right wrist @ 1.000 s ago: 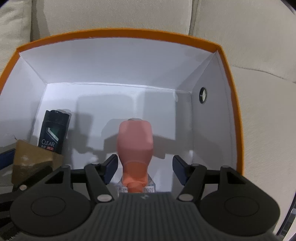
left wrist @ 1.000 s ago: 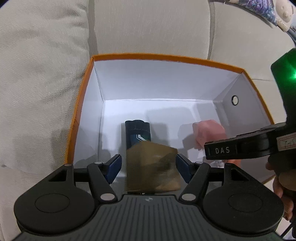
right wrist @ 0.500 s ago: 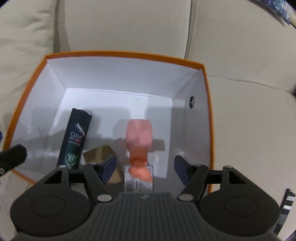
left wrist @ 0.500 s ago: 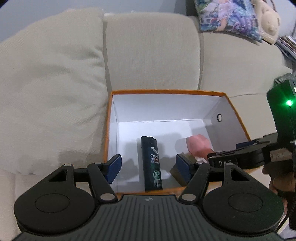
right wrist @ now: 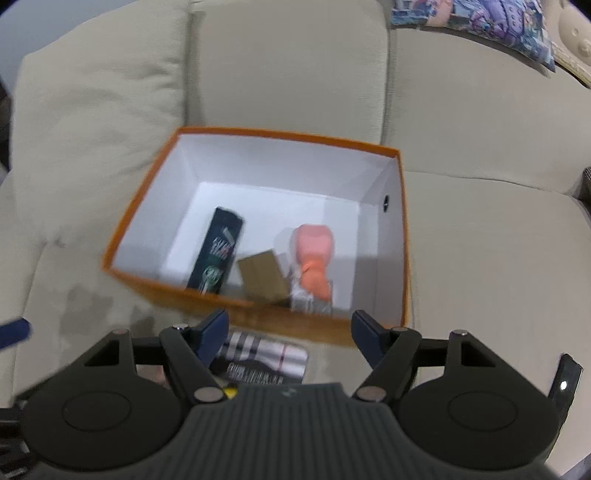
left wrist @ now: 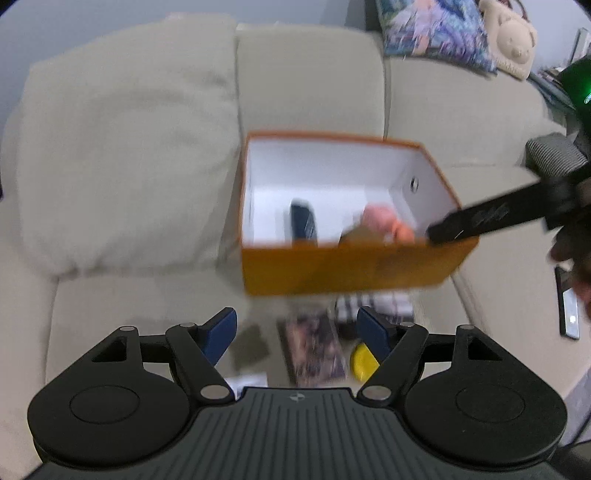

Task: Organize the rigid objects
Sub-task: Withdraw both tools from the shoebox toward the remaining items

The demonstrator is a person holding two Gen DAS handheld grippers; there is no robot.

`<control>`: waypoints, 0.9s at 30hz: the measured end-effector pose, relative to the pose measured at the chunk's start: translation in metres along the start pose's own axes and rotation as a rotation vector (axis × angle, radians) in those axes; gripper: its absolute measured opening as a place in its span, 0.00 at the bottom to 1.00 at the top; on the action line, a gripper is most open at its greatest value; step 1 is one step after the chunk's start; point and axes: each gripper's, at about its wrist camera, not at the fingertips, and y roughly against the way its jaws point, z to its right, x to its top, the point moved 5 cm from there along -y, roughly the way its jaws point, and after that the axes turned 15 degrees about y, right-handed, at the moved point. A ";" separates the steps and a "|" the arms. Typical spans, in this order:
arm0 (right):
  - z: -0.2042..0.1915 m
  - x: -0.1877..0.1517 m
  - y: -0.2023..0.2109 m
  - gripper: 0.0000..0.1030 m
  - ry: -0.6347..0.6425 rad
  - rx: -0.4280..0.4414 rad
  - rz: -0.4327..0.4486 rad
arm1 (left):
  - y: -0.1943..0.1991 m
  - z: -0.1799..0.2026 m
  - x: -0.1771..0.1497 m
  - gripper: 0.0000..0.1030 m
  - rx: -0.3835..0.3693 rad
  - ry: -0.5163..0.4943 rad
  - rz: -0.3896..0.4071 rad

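Beside yellow object (left wrist: 362, 364), left view only; plaid card (right wrist: 264, 357), both

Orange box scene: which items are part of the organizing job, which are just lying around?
Job:
orange cardboard box with white inside
dark green shampoo bottle
brown cardboard block
pink-capped bottle
checked flat packet
yellow object

Lying about:
beige sofa cushion
patterned pillow
black phone
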 end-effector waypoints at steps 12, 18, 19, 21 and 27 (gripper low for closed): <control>-0.060 -0.088 0.001 0.75 0.146 0.102 -0.088 | -0.049 -0.053 -0.066 0.79 0.116 -0.008 -0.085; -0.074 -0.106 -0.004 0.75 0.184 0.128 -0.105 | -0.077 -0.075 -0.066 0.76 0.107 0.112 -0.124; -0.076 -0.106 -0.005 0.75 0.186 0.134 -0.104 | -0.080 -0.076 -0.065 0.76 0.096 0.142 -0.141; -0.079 -0.106 -0.006 0.76 0.189 0.143 -0.104 | -0.085 -0.077 -0.068 0.76 0.079 0.193 -0.182; -0.096 -0.114 -0.017 0.77 0.217 0.183 -0.136 | -0.087 -0.076 -0.077 0.80 0.074 0.197 -0.193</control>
